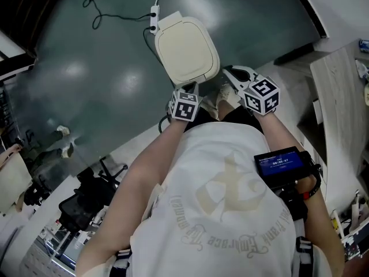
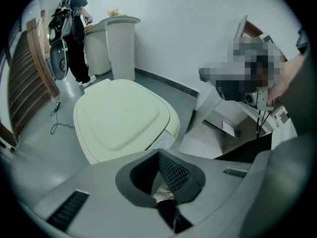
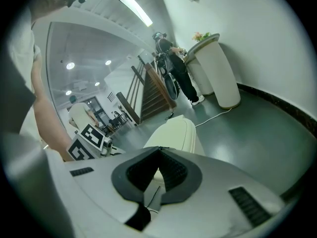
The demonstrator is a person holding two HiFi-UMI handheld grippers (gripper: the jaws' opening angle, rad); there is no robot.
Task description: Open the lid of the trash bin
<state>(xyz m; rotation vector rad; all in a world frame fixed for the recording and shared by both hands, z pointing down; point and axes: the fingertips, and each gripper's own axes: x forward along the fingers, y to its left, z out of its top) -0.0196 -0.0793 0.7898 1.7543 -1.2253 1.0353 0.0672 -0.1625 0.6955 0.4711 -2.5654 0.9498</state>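
The trash bin (image 1: 185, 48) stands on the dark floor in front of me, its cream lid (image 2: 121, 118) lying flat and closed. My left gripper (image 1: 191, 88) hovers just short of the bin's near edge with its jaws shut and nothing between them; in its own view the left gripper (image 2: 159, 152) points at the lid's near corner. My right gripper (image 1: 230, 74) sits to the right of the bin, apart from it, also shut and empty. In the right gripper view the right gripper (image 3: 159, 150) faces the bin (image 3: 176, 135) from the side.
A white power strip (image 1: 154, 10) with cables lies on the floor beyond the bin. A wooden shelf unit (image 1: 340, 91) stands at the right. An office chair (image 1: 86, 201) sits at lower left. Far off, a person (image 2: 74, 29) stands at a white counter (image 2: 119, 43).
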